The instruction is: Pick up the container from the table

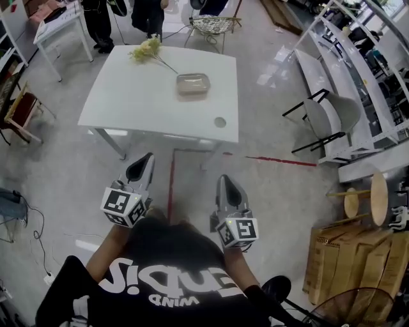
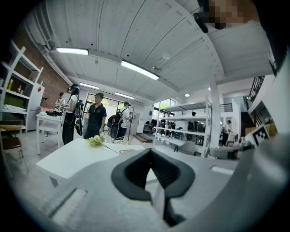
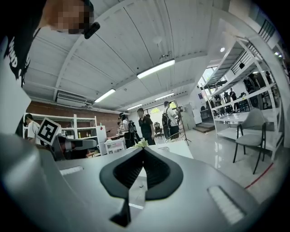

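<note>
Distance explains the posture: I hold both tools level and close to my body, well short of the bench point(image 1: 128, 96), because the approach has not begun; the left tool point(image 1: 140, 169) has its jaws pressed together with nothing between them, and the right tool point(image 1: 231, 190) is closed and empty in the same way; I judge that a tool must open before it can take anything. The container point(image 1: 193, 83), a shallow, pale tub with rounded corners, sits on the bench toward its far side, right of centre, well apart from both tools; a sprig of pale flowers point(image 1: 148, 49) lies near the far edge, its stem pointing toward the container, and I cannot tell whether they touch; 1 small round disc point(image 1: 220, 121) shows near the near right corner, apart from the rest. The bench is white and glossy on slim legs, so I expect the tub to slide if nudged. Around it lies a grey polished floor point(image 1: 64, 159) with a red line point(image 1: 281, 161) marked on it; white shelving point(image 1: 345, 57) and a grey chair point(image 1: 332, 115) stand to the right, cardboard boxes point(image 1: 348, 255) sit nearer me, and people point(image 1: 147, 16) stand beyond the far edge.
</note>
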